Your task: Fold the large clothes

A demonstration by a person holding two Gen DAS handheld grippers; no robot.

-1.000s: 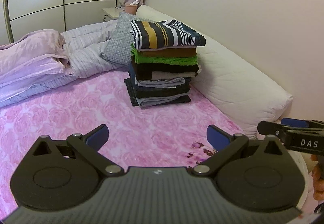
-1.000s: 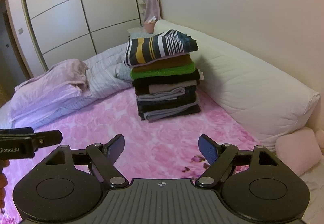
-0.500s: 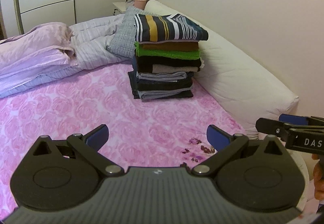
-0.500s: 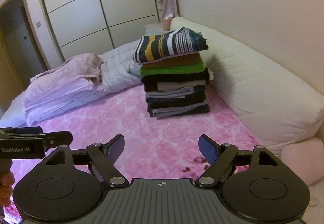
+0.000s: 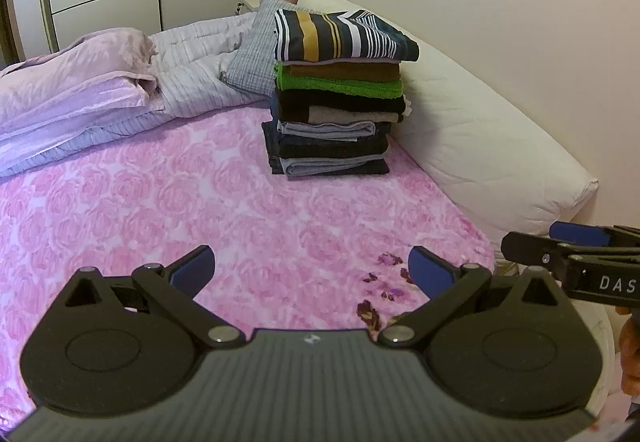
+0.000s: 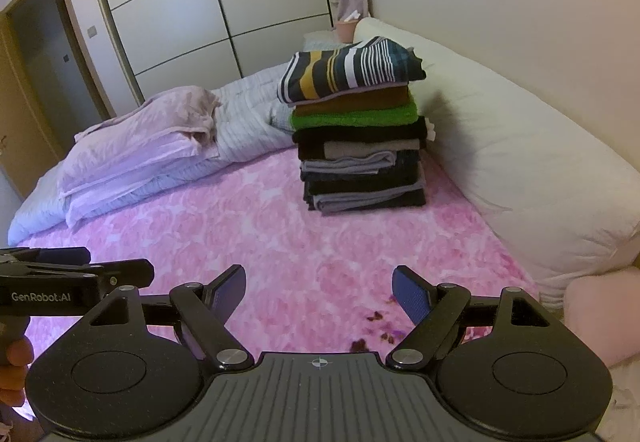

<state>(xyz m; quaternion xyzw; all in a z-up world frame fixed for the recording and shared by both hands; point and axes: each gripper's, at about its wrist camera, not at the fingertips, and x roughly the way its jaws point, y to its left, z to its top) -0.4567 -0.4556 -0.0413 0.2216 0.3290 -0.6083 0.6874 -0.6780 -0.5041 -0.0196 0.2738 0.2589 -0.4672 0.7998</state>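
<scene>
A tall stack of folded clothes (image 5: 336, 110) (image 6: 360, 138) stands on the pink rose-patterned bed cover (image 5: 160, 210) (image 6: 280, 242), topped by a striped garment (image 5: 340, 36) (image 6: 352, 70). My left gripper (image 5: 312, 270) is open and holds nothing, well short of the stack. Its side shows at the left edge of the right wrist view as a black bar. My right gripper (image 6: 318, 290) is also open, with nothing between its blue pads (image 6: 412, 294), and hovers over the cover's near part. The right gripper's side (image 5: 568, 254) shows at the right edge of the left wrist view.
A long white bolster (image 5: 480, 134) (image 6: 520, 170) runs along the wall right of the stack. Rumpled lilac and striped bedding (image 5: 80, 94) (image 6: 152, 154) lies at the back left, with a checked pillow (image 5: 256, 54). Wardrobe doors (image 6: 208, 2) stand behind. A pink cushion (image 6: 600, 318) sits at the lower right.
Both cameras have risen and drawn back a little, so the stack sits lower in view and more of the wardrobe shows. Both grippers stay open.
</scene>
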